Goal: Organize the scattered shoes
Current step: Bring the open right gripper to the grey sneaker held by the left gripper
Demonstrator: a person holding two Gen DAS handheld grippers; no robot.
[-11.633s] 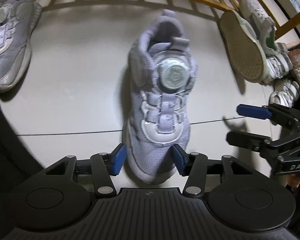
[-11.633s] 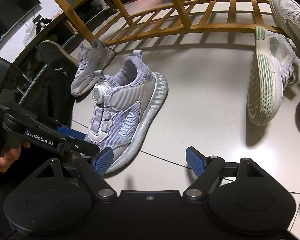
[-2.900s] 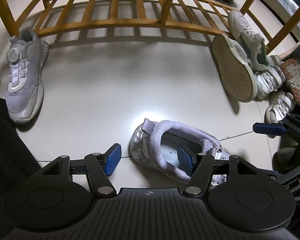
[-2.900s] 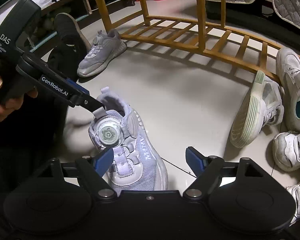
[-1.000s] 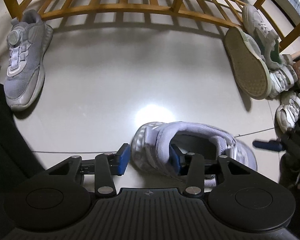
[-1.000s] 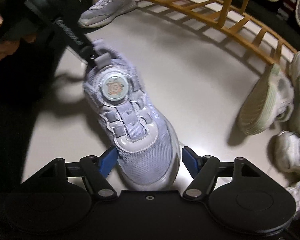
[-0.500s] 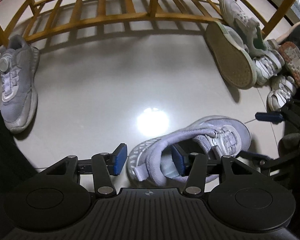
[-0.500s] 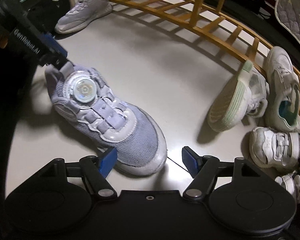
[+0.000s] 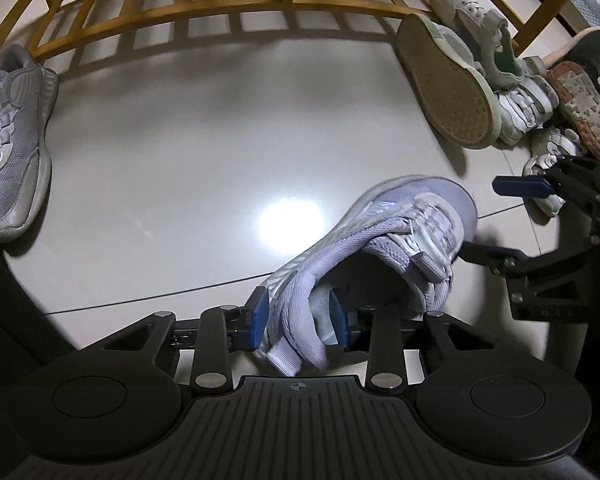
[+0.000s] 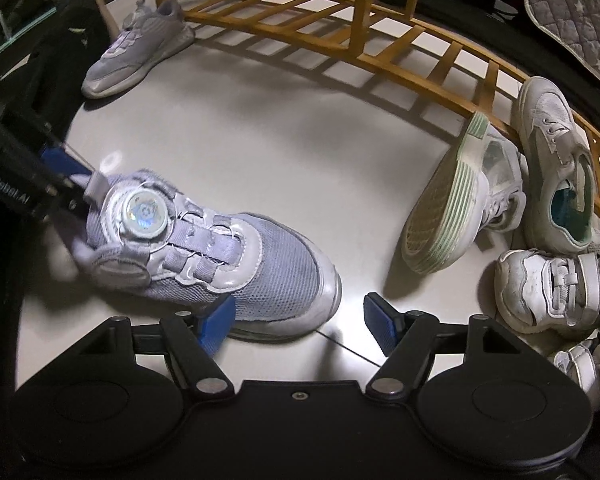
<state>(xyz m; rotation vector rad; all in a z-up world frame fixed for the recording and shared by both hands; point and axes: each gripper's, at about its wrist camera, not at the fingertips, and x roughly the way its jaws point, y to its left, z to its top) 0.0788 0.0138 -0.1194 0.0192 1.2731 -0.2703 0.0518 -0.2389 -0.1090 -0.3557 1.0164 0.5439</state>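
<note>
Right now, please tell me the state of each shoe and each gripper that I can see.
Held lilac shoe: gripped at the heel collar.
Left gripper: jaws shut on the heel collar.
Right gripper: jaws open, empty.
Second lilac shoe: upright by the wooden rack.
Green-soled sneaker: tipped on its side, sole showing.
White strap shoe: upright.

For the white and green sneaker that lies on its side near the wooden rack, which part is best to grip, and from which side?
Probably the heel collar of the white and green sneaker, reached from the upper's side. Its ribbed sole faces the open floor and looks too wide for the jaws, while the collar rim is thin. The free right gripper is nearer.
</note>
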